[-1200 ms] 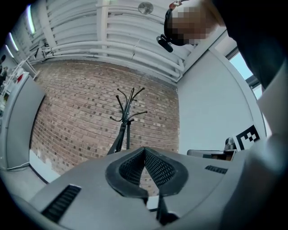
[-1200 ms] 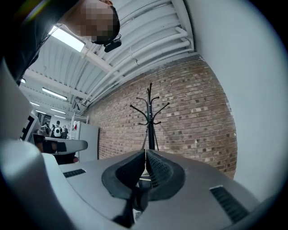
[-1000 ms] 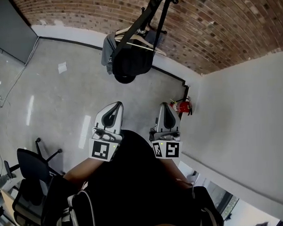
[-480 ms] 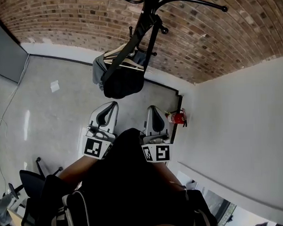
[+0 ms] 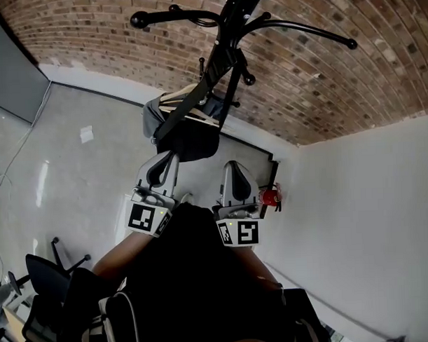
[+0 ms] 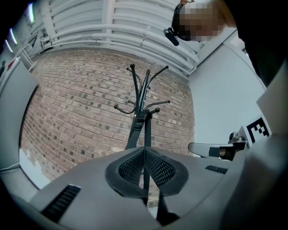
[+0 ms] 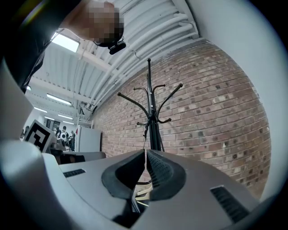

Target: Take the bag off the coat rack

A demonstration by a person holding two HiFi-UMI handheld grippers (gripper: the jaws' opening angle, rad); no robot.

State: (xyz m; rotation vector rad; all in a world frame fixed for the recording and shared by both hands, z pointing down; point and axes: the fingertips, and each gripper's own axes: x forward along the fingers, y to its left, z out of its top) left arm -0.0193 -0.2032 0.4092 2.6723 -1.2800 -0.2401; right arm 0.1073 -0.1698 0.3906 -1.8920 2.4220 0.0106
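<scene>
Black and slung by its strap, the bag (image 5: 188, 135) hangs on the coat rack (image 5: 231, 26) in front of the brick wall (image 5: 83, 38). We hold the left tool (image 5: 170, 159) and the right tool (image 5: 232, 166) level, facing the rack, each with its jaws pressed together on nothing.

One coat rack (image 5: 227, 33); one bag (image 5: 192, 136); two claws (image 5: 173, 157) (image 5: 231, 165); one fire extinguisher (image 5: 269, 196).
</scene>
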